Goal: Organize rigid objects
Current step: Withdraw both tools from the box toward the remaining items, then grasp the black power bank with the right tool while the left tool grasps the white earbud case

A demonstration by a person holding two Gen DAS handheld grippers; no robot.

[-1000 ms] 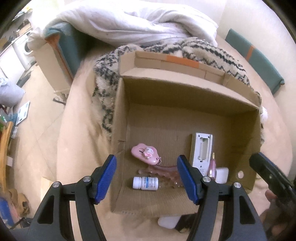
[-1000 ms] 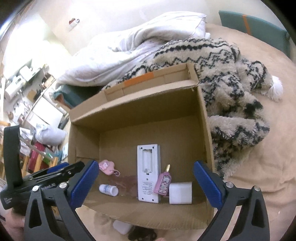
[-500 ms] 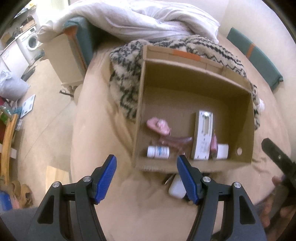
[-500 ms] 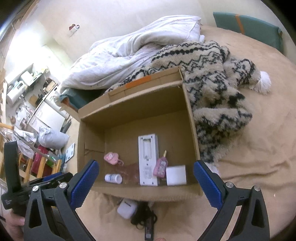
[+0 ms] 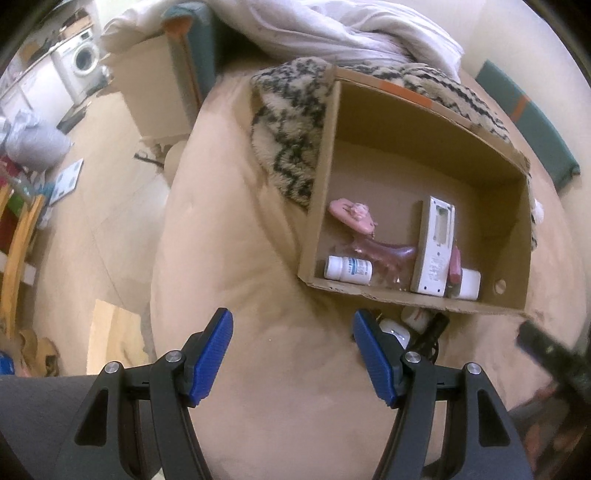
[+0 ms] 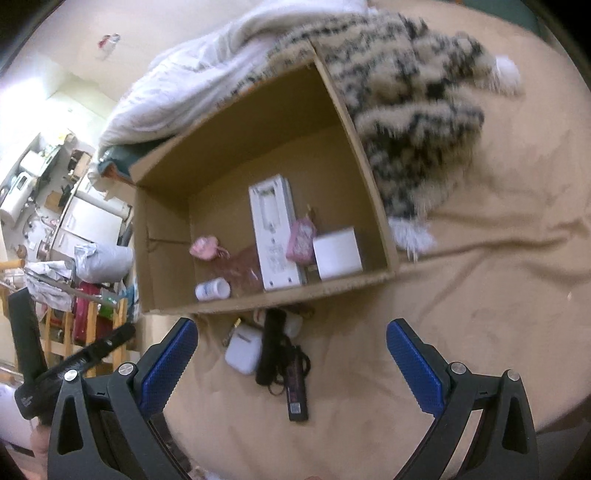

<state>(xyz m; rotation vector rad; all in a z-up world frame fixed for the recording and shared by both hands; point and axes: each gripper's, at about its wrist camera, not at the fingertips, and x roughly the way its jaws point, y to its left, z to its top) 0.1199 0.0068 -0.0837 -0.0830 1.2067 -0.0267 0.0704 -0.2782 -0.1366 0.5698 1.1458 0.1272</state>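
A cardboard box (image 5: 317,192) (image 6: 159,236) lies on a beige bedspread. Inside it are a white pill bottle (image 5: 347,269) (image 6: 212,289), a pink charm (image 5: 351,214) (image 6: 204,246), a white remote (image 5: 434,247) (image 6: 273,236), a pink perfume bottle (image 6: 301,240) and a white cube (image 6: 337,253). In front of the box lie a white earbud case (image 6: 242,349) (image 5: 395,329), a black bar-shaped device (image 6: 271,343) and a dark stick with a label (image 6: 295,384). My left gripper (image 5: 291,354) is open over bare bedspread, left of these. My right gripper (image 6: 291,363) is open, with the loose items between its fingers but untouched.
A patterned fleece blanket (image 6: 413,110) and a white duvet (image 5: 332,29) lie behind and beside the box. The bed's left edge drops to a wooden floor with clutter and a washing machine (image 5: 79,62). A teal cushion (image 5: 528,125) sits at the far right.
Both grippers have pulled back from over the box towards its near side. The loose items in front of the box have come into view. Both stay open.
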